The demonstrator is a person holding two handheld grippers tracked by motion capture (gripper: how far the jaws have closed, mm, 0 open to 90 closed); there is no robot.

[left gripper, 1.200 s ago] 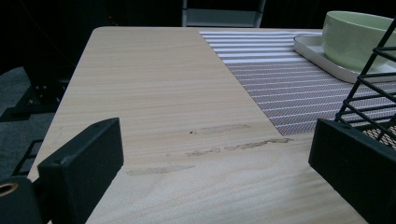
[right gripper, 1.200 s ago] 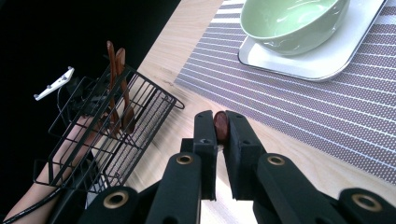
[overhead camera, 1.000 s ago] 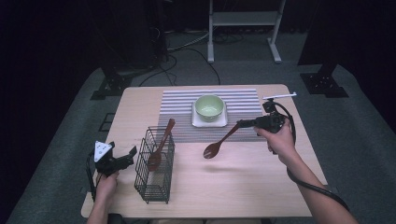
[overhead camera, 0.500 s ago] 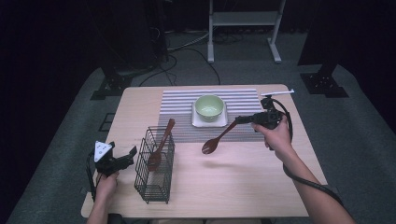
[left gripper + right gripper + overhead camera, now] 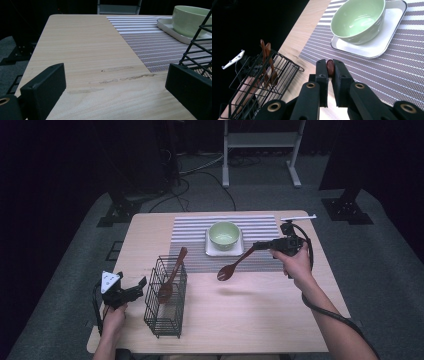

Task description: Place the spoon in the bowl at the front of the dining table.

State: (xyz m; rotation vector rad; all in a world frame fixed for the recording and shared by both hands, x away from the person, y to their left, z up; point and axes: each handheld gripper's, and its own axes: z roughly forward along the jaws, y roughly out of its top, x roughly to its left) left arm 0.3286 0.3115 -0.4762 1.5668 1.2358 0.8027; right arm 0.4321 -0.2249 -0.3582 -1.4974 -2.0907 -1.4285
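My right gripper (image 5: 256, 246) is shut on the handle of a dark wooden spoon (image 5: 231, 269), which hangs tilted above the table to the right of the green bowl (image 5: 224, 234). In the right gripper view the handle's end (image 5: 330, 67) is pinched between the jaws of the right gripper (image 5: 330, 65). A second wooden spoon (image 5: 172, 275) leans in the black wire basket (image 5: 165, 315). My left gripper (image 5: 140, 287) stands open just left of the basket, with nothing between its fingers (image 5: 47, 85).
The bowl sits on a white square plate (image 5: 210, 251), which lies on a striped placemat (image 5: 260, 227). The basket wall (image 5: 200, 50) is close to the left gripper's right finger. Bare wood lies in front of the mat.
My right gripper has carried the spoon slightly left and farther from the person, toward the bowl. The left gripper has stayed in place.
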